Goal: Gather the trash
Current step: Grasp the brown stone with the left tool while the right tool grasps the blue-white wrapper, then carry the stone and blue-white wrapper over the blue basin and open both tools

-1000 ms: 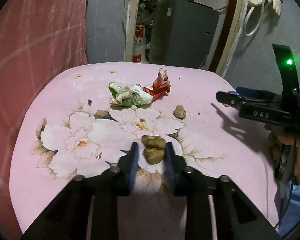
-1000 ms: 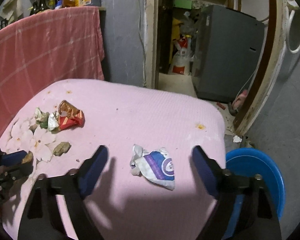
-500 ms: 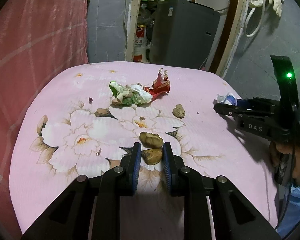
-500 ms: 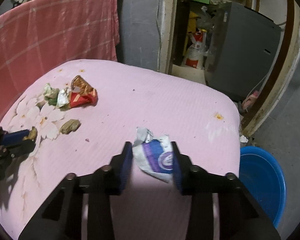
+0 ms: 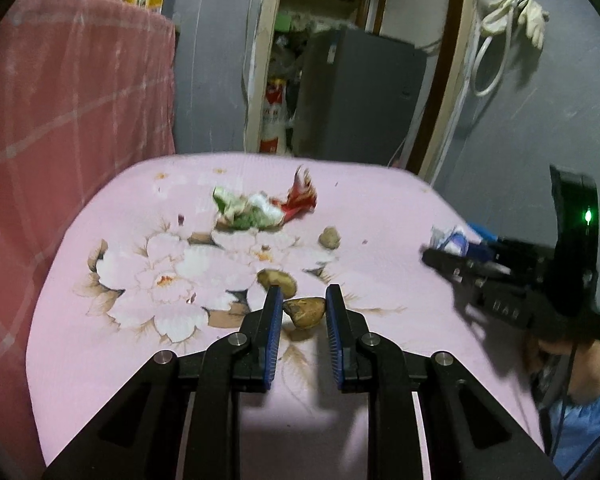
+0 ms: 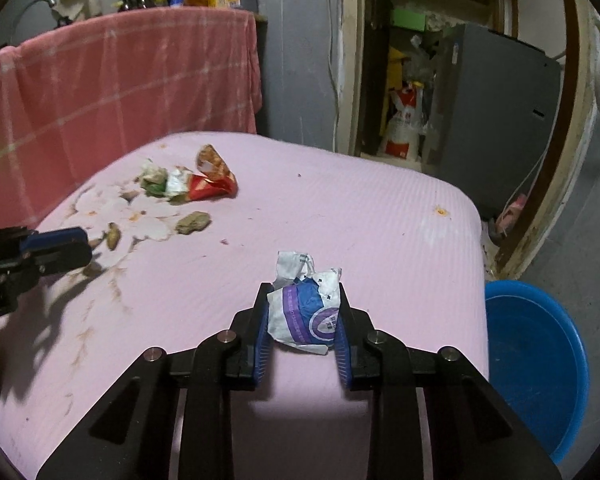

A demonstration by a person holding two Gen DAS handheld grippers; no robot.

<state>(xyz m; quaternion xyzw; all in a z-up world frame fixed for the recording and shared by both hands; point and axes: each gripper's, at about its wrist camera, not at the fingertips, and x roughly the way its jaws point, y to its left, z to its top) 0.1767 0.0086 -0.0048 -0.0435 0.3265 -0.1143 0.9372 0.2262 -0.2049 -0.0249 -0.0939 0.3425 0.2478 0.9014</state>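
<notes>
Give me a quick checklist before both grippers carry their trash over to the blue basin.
1. Right gripper shut on the crumpled wrapper: ok, both jaws press its sides.
2. Left gripper shut on the brown scrap: not ok, gaps show beside it.
3. Second brown scrap outside the left jaws: ok, it lies just beyond them.
4. Blue basin reachable: ok, on the floor beside the pink table.
5. Wrapper lifted off the table: cannot tell.
</notes>
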